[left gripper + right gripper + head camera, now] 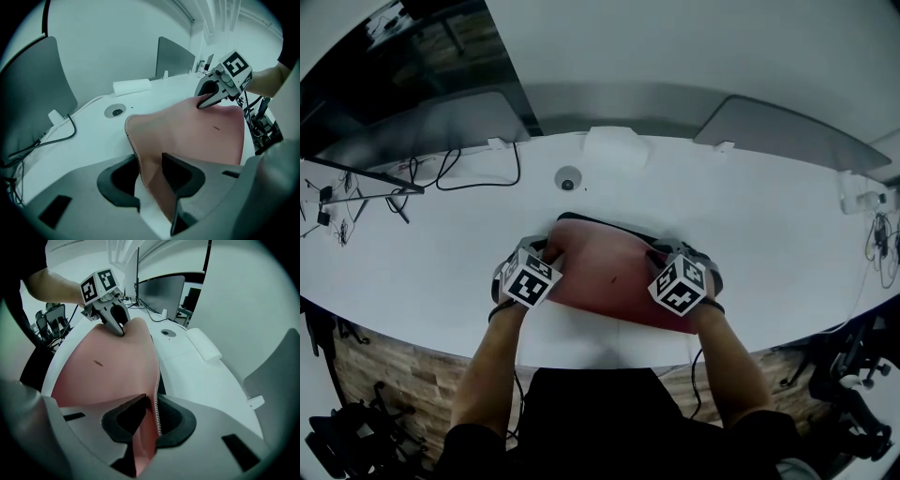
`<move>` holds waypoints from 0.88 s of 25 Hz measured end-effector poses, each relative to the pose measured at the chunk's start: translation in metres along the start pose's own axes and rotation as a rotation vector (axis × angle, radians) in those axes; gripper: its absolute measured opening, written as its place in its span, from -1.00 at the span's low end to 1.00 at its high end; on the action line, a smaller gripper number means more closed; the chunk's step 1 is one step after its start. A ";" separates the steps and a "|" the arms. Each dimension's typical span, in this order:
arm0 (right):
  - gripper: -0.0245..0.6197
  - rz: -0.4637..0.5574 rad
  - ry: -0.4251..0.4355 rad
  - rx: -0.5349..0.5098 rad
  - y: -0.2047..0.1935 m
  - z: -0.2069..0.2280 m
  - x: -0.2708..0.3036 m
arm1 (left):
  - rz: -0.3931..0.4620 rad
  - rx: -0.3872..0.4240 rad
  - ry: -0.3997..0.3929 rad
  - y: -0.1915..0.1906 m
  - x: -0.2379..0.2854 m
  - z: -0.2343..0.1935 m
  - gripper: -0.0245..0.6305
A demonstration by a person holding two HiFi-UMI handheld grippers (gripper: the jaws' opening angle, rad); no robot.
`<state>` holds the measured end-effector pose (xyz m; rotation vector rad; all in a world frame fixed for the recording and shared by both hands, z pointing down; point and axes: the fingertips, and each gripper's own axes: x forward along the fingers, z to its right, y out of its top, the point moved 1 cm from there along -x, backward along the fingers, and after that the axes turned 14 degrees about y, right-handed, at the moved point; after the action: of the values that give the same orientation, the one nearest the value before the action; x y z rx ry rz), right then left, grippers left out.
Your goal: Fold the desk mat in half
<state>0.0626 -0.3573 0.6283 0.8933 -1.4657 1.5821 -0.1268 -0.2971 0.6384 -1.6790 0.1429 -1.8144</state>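
- Only the head view gives you the whole layout. The red mat (609,281) lies on the white table (769,216) close to its near edge, right in front of you, with a dark line along its far edge.
- The left gripper view alone shows the left gripper (150,164) released. Its jaws stand apart and the mat's edge runs loose between them, not pinched.
- The right gripper view shows the same of the right gripper (149,404): the jaws are spread, and the edge stands between them with a gap beside it.
- Your forearms (492,361) reach forward side by side. Both tools tilt steeply down at the mat's left and right far corners.
- The mat is smooth and curves up toward each tool. It has pale stitching (158,404) along the edge and a small dark mark (216,127) near the middle.
- Beyond it on the table are a round cable hole (569,178), a white box (614,147) and a black cable (478,178).
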 end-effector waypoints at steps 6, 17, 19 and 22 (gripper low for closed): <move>-0.66 0.023 0.031 0.043 -0.001 0.006 -0.001 | 0.001 -0.023 -0.014 0.001 0.000 -0.004 -0.46; -0.40 0.053 -0.043 0.117 -0.001 0.025 -0.010 | -0.028 -0.052 -0.004 0.006 -0.006 -0.012 -0.43; -0.47 0.079 -0.085 0.131 -0.002 0.029 -0.019 | -0.023 -0.062 0.002 0.006 -0.006 -0.012 -0.42; -0.52 0.109 -0.155 0.126 -0.004 0.031 -0.038 | -0.009 -0.082 0.024 0.005 -0.005 -0.014 -0.43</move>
<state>0.0821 -0.3910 0.5989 1.0439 -1.5587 1.7340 -0.1377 -0.3031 0.6289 -1.7174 0.2232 -1.8589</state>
